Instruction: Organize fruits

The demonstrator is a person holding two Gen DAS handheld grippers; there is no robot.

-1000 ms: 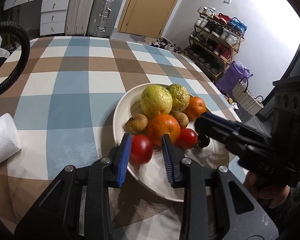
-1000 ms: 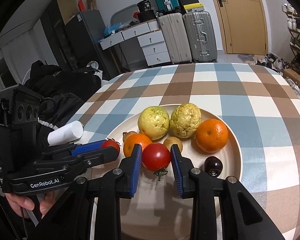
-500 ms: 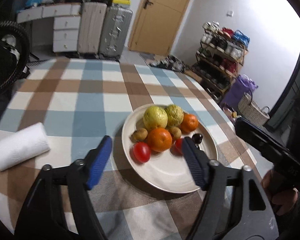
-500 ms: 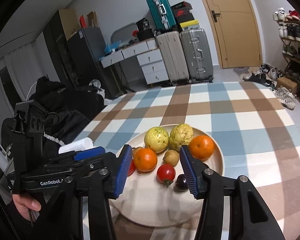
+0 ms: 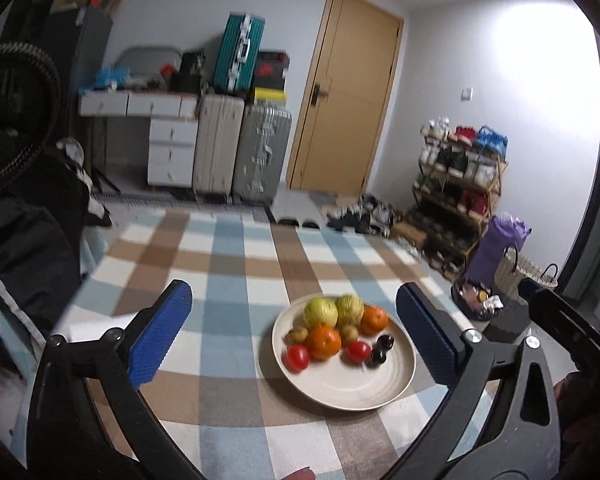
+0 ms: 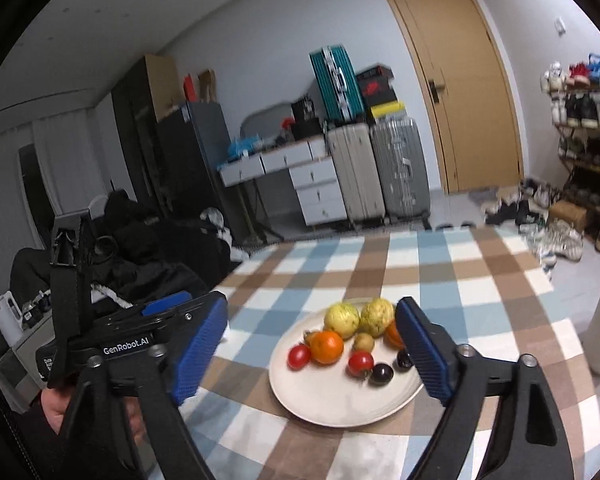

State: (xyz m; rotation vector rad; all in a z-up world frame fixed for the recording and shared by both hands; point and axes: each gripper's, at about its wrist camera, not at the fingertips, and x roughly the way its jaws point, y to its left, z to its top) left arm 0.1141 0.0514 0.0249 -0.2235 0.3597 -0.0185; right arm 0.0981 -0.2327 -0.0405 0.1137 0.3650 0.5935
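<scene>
— Where do we stand?
— I hold both the left gripper (image 5: 290,340) and the right gripper (image 6: 312,346) spread wide and empty, above the smooth cream plate (image 6: 332,404) on the checked cloth (image 5: 236,264). Round glossy fruits (image 5: 324,342) sit clustered there.
— Next?
— Probably just checking the arrangement

Surface: round top covered in a blue, brown and white checked cloth (image 5: 236,264).
On it: one round cream-white plate (image 5: 352,392), near the right side in the left wrist view.
Plate's load: fruit, grouped toward its far half.
</scene>
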